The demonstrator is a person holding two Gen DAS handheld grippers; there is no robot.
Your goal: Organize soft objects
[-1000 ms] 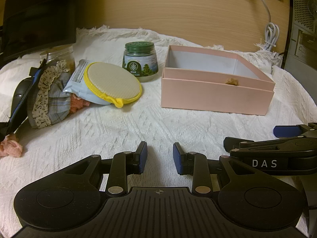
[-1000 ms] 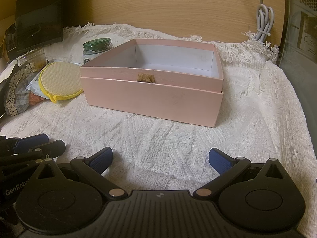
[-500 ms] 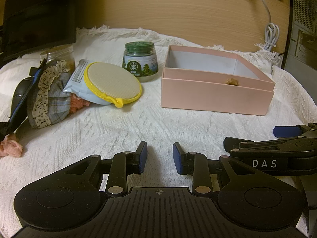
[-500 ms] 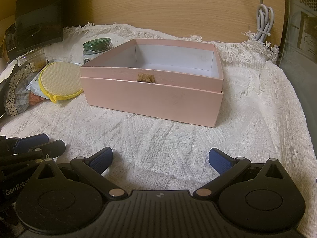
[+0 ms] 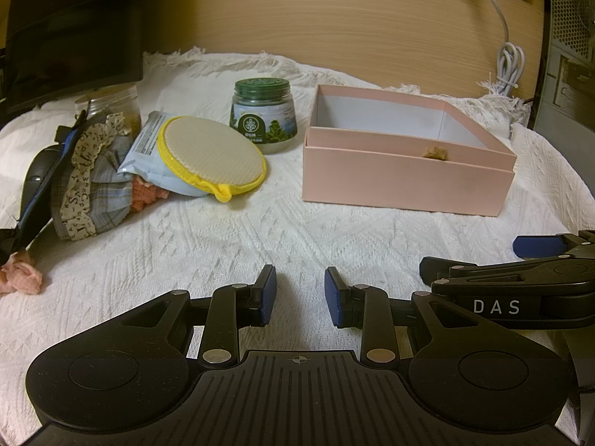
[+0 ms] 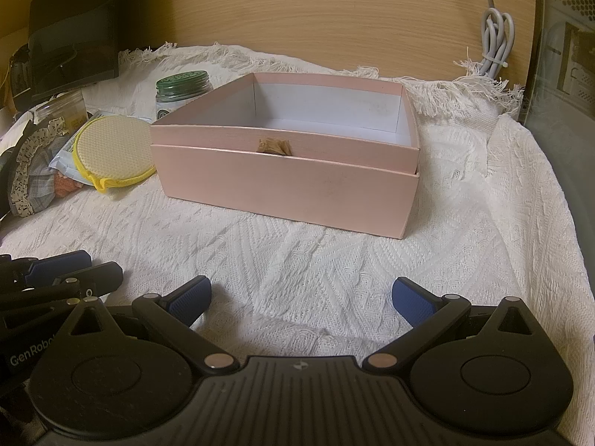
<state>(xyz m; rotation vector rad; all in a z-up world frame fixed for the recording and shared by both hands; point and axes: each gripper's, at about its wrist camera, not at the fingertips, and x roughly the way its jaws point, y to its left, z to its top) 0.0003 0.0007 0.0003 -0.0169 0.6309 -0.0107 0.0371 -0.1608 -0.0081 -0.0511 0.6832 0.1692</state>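
An open pink box (image 5: 405, 182) (image 6: 282, 193) sits on the white knitted cloth, with a small tan fuzzy tip (image 6: 274, 146) peeking over its front wall. Left of it lie a round yellow-rimmed pad (image 5: 212, 156) (image 6: 113, 148), a plaid frilled fabric piece (image 5: 93, 182), an orange-pink knit piece (image 5: 147, 195) and a pink cloth scrap (image 5: 20, 273). My left gripper (image 5: 300, 295) hovers low over bare cloth, jaws narrowly apart with nothing between them. My right gripper (image 6: 301, 299) stands wide open before the box, holding nothing.
A green-lidded jar (image 5: 264, 117) stands behind the pad, beside a clear jar (image 5: 111, 106) and a foil packet (image 5: 148, 141). A dark monitor (image 5: 70, 29) stands at the back left, a computer case (image 5: 569, 48) on the right, a coiled white cable (image 5: 509, 65) against the wooden wall.
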